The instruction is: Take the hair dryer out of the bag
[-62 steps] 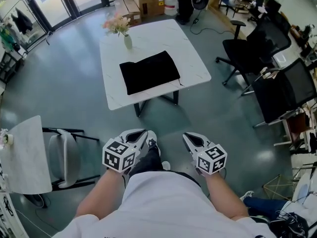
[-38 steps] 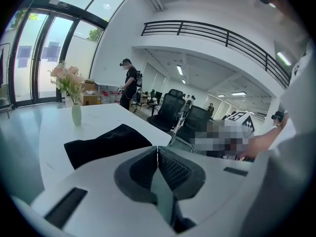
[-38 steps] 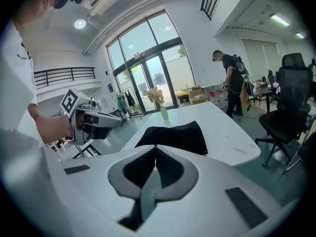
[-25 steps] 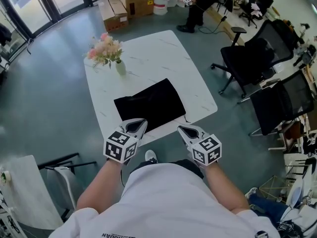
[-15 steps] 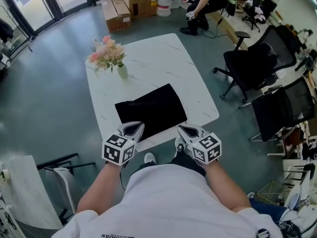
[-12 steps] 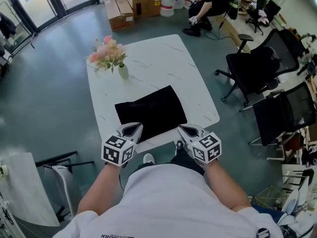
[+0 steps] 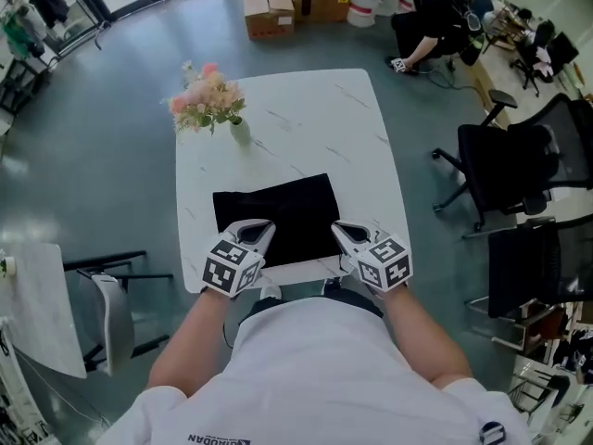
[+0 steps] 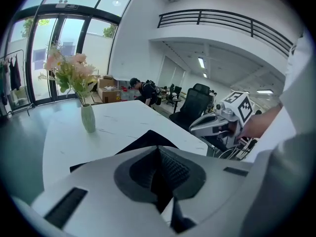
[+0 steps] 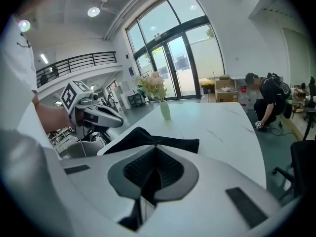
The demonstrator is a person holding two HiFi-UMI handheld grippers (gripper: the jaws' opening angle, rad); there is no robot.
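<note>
- Closer than seconds ago, we now stand at the white marble-patterned table [image 7: 315, 109]. It has slid to the centre of the head view, and both grippers have come forward to its near edge.
- Our left gripper [image 7: 254, 232] and right gripper [image 7: 346, 234] sit at centre frame over the near edge of the flat black fabric bag [image 7: 276, 213]. The jaws of each are pressed together, with nothing between them.
- No hair dryer is visible. We judge that it is still inside the bag, and we cannot tell which side the mouth is on.
- What could go wrong: closed jaws cannot pinch cloth, so they must part first.
- Gripping both layers at once would likely drag the bag off the near edge, dryer and all.
- A wide sweep could tip the pale green ceramic vase [image 7: 240, 131], which stands well apart at upper left.
- Containers: the bag hides what it holds, and the vase holds pink flowers [image 7: 206, 100]. We cannot make out what is in the brown cardboard boxes [image 7: 267, 7] at the top of the frame.
</note>
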